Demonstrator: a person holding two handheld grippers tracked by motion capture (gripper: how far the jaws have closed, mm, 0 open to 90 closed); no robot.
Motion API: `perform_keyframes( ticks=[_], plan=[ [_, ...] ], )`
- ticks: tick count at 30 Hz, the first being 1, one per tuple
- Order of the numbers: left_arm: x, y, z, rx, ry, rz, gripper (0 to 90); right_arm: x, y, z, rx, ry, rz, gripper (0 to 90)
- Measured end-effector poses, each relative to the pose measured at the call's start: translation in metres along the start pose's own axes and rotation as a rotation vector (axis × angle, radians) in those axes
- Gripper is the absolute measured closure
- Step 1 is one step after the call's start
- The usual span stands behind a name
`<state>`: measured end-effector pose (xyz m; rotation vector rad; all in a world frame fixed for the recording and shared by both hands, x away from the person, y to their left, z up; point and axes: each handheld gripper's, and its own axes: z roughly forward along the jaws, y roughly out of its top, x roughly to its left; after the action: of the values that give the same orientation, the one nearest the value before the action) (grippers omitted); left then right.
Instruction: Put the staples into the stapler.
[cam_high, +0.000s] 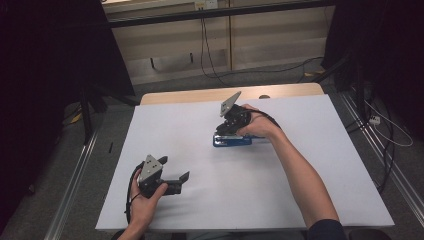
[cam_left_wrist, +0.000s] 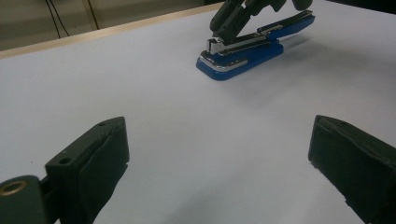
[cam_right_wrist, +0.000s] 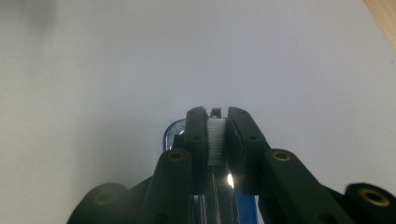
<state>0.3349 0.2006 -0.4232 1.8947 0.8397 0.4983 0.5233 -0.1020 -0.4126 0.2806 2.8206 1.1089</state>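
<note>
A blue stapler lies at the middle of the white table, its lid hinged up over the chrome magazine. My right gripper points down at the stapler's front end. Its jaws are shut on a pale ridged strip that looks like a strip of staples, with the blue base showing below the right gripper. From the left gripper view the right gripper meets the magazine's front. My left gripper rests near the table's front left, open and empty, and faces the stapler.
The white table top has a wooden far edge. Metal rails run along the floor on both sides. Cables trail across the floor behind the table.
</note>
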Motion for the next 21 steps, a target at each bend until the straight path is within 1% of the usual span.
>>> perform_keyframes(
  ticks=[3,6,16,17,19,21],
  plan=[
    [-0.0002,0.0001,-0.0005,0.001,0.000,0.004,5.3,0.0008,0.0005,0.0011,-0.001,0.007,-0.003,79.5],
    [0.0000,0.0000,-0.0001,0.000,0.000,0.000,5.3,0.0010,0.0005,0.0022,0.005,0.007,0.001,79.5],
    [-0.0002,0.0000,-0.0002,0.000,-0.001,0.001,5.3,0.0000,0.0008,0.0024,0.005,0.009,-0.006,79.3],
    [0.0000,0.0000,-0.0003,0.001,-0.001,0.004,5.3,0.0002,0.0007,0.0024,0.005,0.010,0.001,79.3],
    [-0.0002,0.0000,-0.0001,0.000,-0.002,0.001,5.3,0.0001,0.0007,0.0024,0.006,0.009,0.000,79.1],
    [-0.0001,0.0000,-0.0002,0.002,-0.002,0.004,5.3,0.0003,0.0007,0.0023,0.009,0.010,0.012,78.9]
  ],
)
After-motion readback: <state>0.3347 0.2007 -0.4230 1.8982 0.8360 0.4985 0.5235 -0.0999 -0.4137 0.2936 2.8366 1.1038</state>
